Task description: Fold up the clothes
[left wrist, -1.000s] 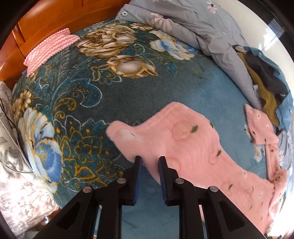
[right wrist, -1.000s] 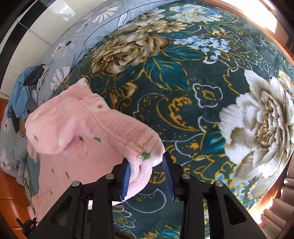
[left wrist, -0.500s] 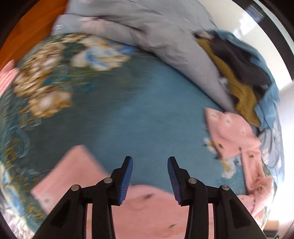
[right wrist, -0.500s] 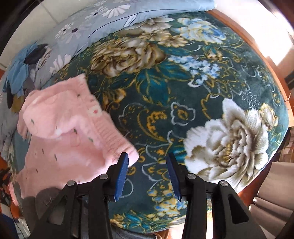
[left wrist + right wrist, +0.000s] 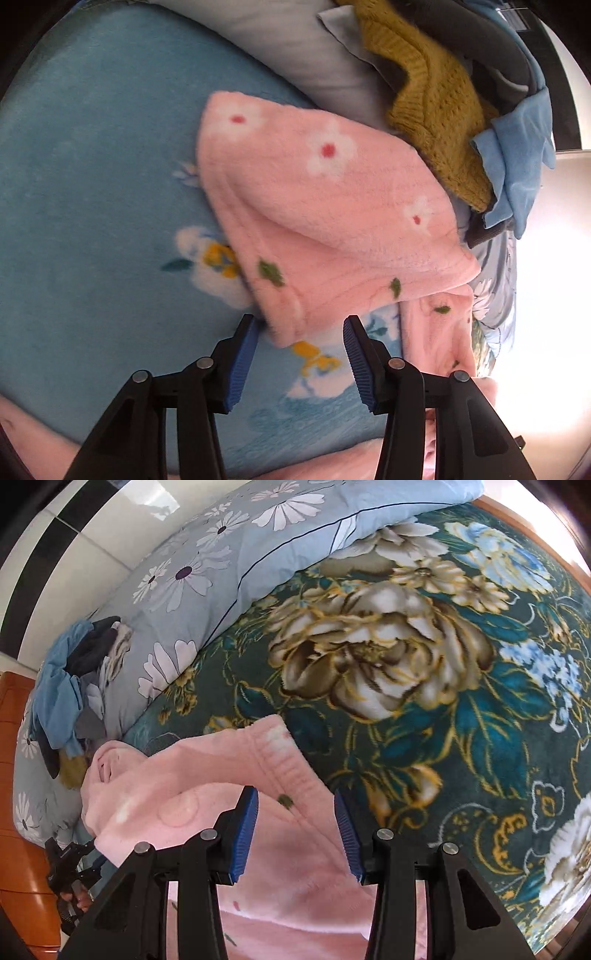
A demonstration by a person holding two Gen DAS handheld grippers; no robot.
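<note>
Left claw spread at pink garment corner, right claw spread above it.

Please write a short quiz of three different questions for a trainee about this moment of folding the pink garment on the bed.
1. True or false: the left gripper is shut on the pink garment.
2. Which lies right next to the pink garment in the left wrist view? A) a mustard knit sweater B) a red towel C) a white shoe
3. Fill in: the right gripper is ____, with the ribbed hem of the garment lying between its fingers on the flowered blanket.

Key: 1 false, its fingers stand apart around a corner of the cloth; 2 A; 3 open.
</note>
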